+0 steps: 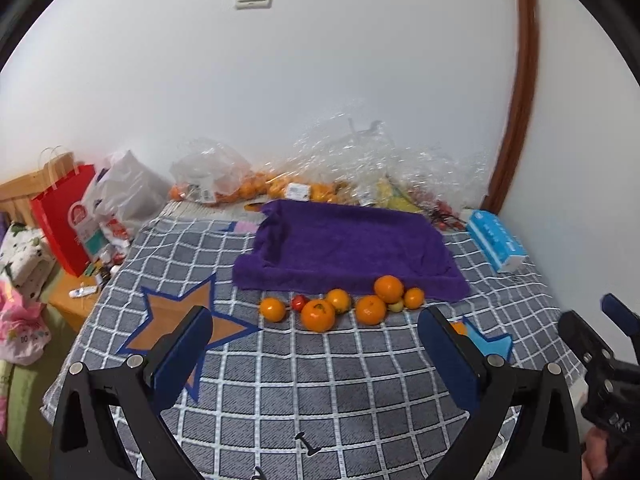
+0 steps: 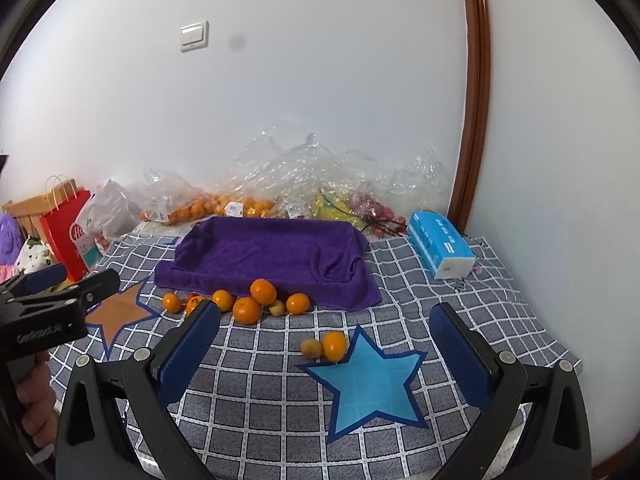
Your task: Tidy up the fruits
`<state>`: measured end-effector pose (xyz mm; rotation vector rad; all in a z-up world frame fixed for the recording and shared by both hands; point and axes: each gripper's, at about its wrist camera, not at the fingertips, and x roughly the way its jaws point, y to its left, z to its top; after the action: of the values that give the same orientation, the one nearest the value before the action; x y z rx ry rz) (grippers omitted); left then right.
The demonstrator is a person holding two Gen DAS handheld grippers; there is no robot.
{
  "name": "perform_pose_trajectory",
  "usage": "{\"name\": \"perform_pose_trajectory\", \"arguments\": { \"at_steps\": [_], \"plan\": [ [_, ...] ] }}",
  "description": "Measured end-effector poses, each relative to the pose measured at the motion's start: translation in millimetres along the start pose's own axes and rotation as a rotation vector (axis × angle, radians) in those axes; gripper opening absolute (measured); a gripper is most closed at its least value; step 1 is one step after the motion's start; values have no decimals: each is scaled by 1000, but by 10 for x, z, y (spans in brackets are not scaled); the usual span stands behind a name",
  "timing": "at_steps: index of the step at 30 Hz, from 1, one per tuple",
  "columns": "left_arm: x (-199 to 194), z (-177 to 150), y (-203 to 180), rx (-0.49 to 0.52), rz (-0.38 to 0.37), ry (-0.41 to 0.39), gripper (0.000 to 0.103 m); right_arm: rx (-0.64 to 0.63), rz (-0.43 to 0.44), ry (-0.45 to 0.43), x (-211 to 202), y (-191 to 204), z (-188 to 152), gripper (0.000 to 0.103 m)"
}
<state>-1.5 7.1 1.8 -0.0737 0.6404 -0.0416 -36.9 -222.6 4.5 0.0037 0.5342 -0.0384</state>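
Several oranges [image 1: 318, 314] [image 2: 247, 309] lie in a loose row along the front edge of a purple towel [image 1: 344, 248] [image 2: 272, 254], with a small red fruit [image 1: 299, 302] and a small yellow fruit [image 2: 277, 308] among them. One orange [image 2: 334, 345] and a small brownish fruit [image 2: 311, 348] rest at the upper left tip of the blue star [image 2: 374, 382]. An orange star [image 1: 182, 318] [image 2: 118, 312] lies to the left. My left gripper [image 1: 316, 336] hovers open before the row, empty. Over the blue star my right gripper [image 2: 326, 334] is open and empty.
Clear bags of oranges [image 2: 208, 206] and other fruit [image 1: 320, 188] line the back wall. A blue tissue pack [image 2: 440, 246] [image 1: 496, 240] sits at the right, a red paper bag [image 1: 64, 220] at the left. The checked cloth [image 2: 260, 408] ends close to me.
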Motion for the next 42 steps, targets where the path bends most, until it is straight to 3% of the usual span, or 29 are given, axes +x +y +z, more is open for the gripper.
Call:
{"name": "perform_pose_trajectory", "arguments": {
  "at_steps": [6, 14, 22, 29, 35, 42],
  "plan": [
    [-114, 29, 38, 8, 12, -51, 103, 28, 10, 2, 12, -36, 6, 103],
    [-62, 46, 82, 23, -28, -48, 103, -9, -49, -28, 71, 2, -6, 103],
    [3, 47, 78, 41, -65, -17, 103, 28, -5, -41, 126, -39, 1, 103],
    [2, 35, 160, 15, -20, -29, 103, 52, 54, -41, 190, -23, -24, 103],
    [55, 59, 144, 19, -35, -34, 103, 69, 82, -42, 275, -79, -38, 103],
    [274, 43, 135, 21, -14, -4, 103, 81, 37, 21, 533, -143, -100, 103]
  ]
}}
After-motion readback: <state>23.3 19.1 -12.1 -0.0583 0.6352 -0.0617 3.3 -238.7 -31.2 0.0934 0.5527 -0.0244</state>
